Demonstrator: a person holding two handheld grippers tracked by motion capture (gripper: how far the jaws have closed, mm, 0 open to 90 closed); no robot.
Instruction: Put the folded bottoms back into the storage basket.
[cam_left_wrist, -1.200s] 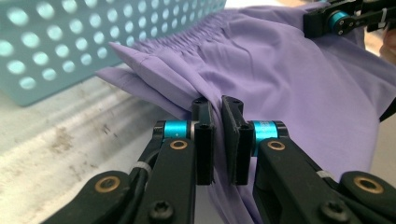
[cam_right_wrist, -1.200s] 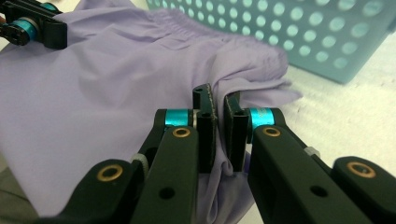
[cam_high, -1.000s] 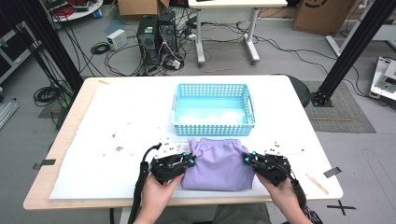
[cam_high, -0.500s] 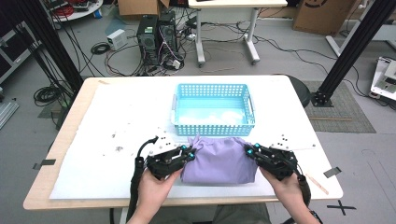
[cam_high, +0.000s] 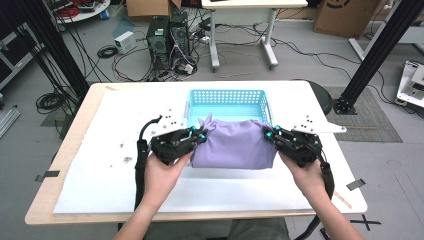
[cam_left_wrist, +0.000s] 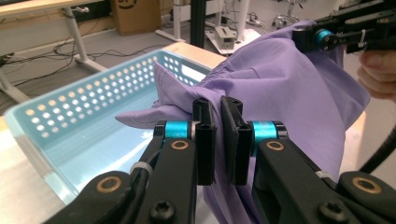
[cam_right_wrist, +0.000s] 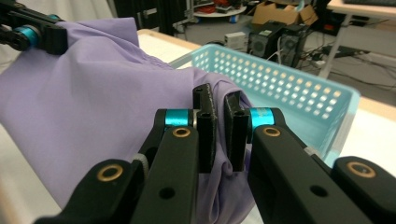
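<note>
The table (cam_high: 100, 165) is big & white w/ a wood edge, and both hands work near the front of it. The job looks like putting the purple cloth (cam_high: 234, 145) into the blue basket (cam_high: 226, 95), and I think it's abt halfway done. The cloth is folded into a fat square and is lifted up off the table, held by its two side edges. It hangs just in front of the basket, and its top edge is over the basket's near wall. What's left, I'd guess: move it fwd over the basket, lower it in, then let go. The blue basket sits in the middle of the table, a bit toward the far side. It has lots of little holes in its walls. The part of the inside that shows looks bare; the near part is hidden behind the cloth, so can't tell abt that bit. The left gripper (cam_high: 200, 136) pinches the cloth's left edge; in the left gripper view its jaws are almost closed w/ purple fabric squeezed in between them. The right gripper (cam_high: 269, 134) does the same on the right edge; in the right gripper view its jaws are close together too, w/ a fold of cloth stuck in the thin gap.
</note>
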